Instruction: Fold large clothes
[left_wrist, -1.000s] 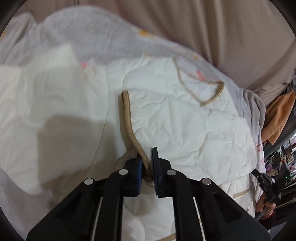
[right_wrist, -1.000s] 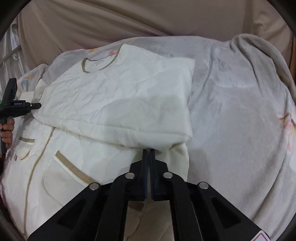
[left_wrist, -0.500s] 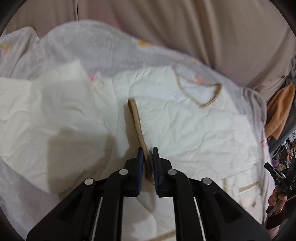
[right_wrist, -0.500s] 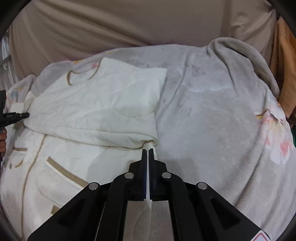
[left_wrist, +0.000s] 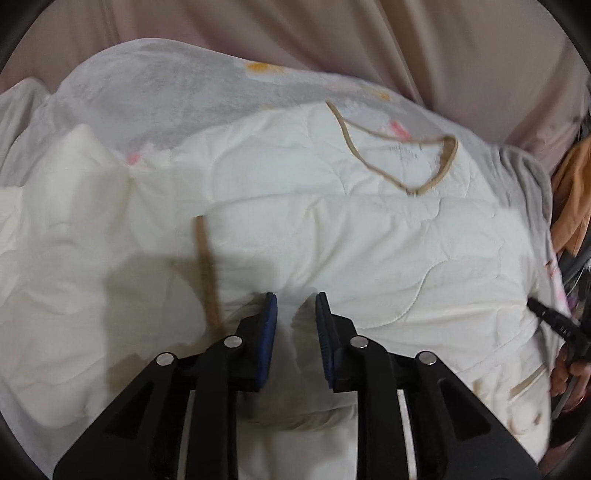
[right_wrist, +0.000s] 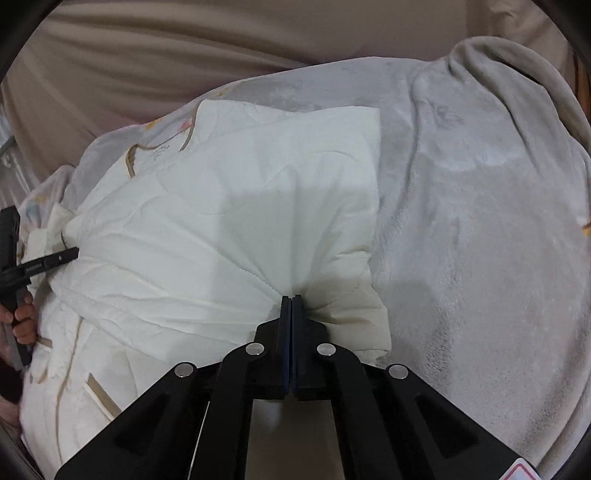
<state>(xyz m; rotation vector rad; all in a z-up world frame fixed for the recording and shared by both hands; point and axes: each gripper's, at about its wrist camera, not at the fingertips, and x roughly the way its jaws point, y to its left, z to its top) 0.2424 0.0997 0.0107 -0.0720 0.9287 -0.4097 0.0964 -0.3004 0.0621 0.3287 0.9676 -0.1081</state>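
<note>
A cream quilted garment (left_wrist: 369, 240) with tan trim lies spread on a grey blanket (right_wrist: 480, 221). Its neckline (left_wrist: 406, 162) is at the far side. My left gripper (left_wrist: 295, 299) hovers over the folded part with its jaws opening and nothing pinched between the blue pads. The tan-trimmed edge (left_wrist: 207, 273) lies just left of them. My right gripper (right_wrist: 291, 298) is shut on the near edge of the folded cream garment (right_wrist: 240, 221), and the cloth puckers around its tip. Each gripper also shows at the border of the other view, the left gripper (right_wrist: 72, 254) and the right gripper (left_wrist: 533, 305).
A beige curtain (right_wrist: 221, 55) hangs behind the bed. An orange cloth (left_wrist: 572, 206) hangs at the far right. A hand (right_wrist: 22, 317) holds the left gripper's handle. Bare grey blanket stretches to the right of the garment.
My left gripper let go of the tan-trimmed edge, which now lies flat to its left, and its jaws have parted. My right gripper stayed shut and moved forward over the garment, bunching the cloth.
</note>
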